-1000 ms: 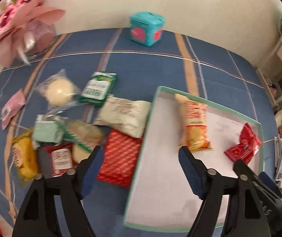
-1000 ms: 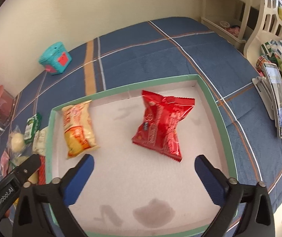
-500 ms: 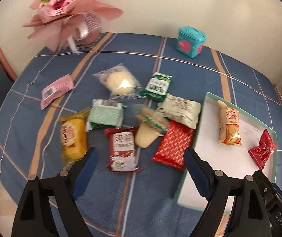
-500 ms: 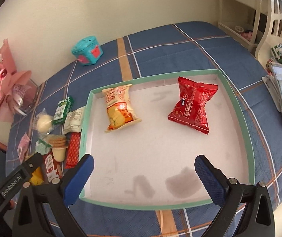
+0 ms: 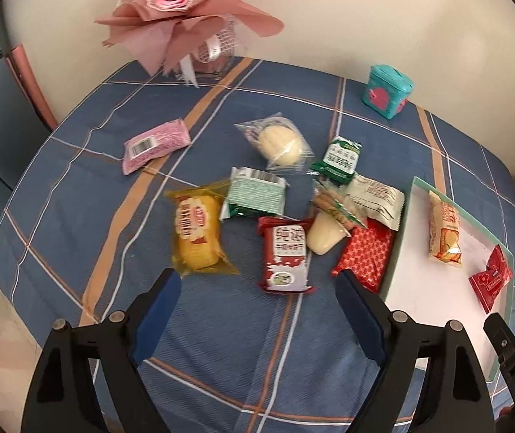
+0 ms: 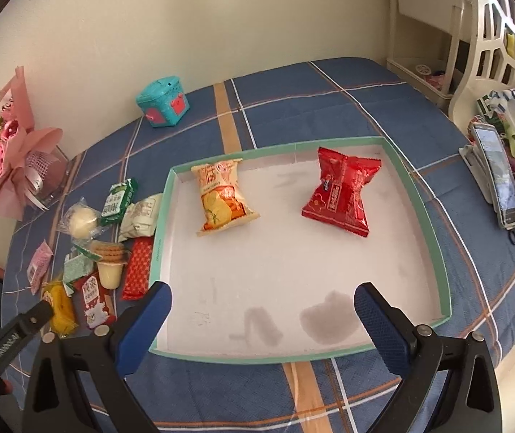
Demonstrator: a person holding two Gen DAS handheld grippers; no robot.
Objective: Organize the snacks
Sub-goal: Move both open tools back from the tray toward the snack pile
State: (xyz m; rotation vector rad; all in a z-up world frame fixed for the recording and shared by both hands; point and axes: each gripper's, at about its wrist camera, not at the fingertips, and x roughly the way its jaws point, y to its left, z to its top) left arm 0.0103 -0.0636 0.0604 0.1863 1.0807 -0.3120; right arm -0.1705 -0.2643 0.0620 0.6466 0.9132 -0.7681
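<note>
A green-rimmed white tray [image 6: 434, 238] holds an orange chip bag [image 6: 223, 195] and a red snack bag [image 6: 342, 191]. Several loose snacks lie left of it: a yellow cake pack [image 5: 196, 234], a red milk-print pack [image 5: 286, 258], a red patterned pack [image 5: 366, 252], a green wafer pack [image 5: 255, 196], a pudding cup with biscuits [image 5: 326, 229], a white bun [image 5: 281, 142] and a pink pack [image 5: 154, 144]. My left gripper [image 5: 259, 310] is open and empty, just in front of the pile. My right gripper [image 6: 263, 319] is open and empty over the tray's near edge.
A pink bouquet [image 5: 185, 3] stands at the back left and a teal box [image 5: 387, 90] at the back by the wall. A phone [image 6: 496, 176] and clutter lie off the table's right side, with white shelving [image 6: 438, 36] behind. The blue plaid cloth [image 5: 239, 342] covers the table.
Both grippers have pulled back and up, so more of the table shows. The left view has swung left from the tray to the snack pile. Both stay open and empty.
</note>
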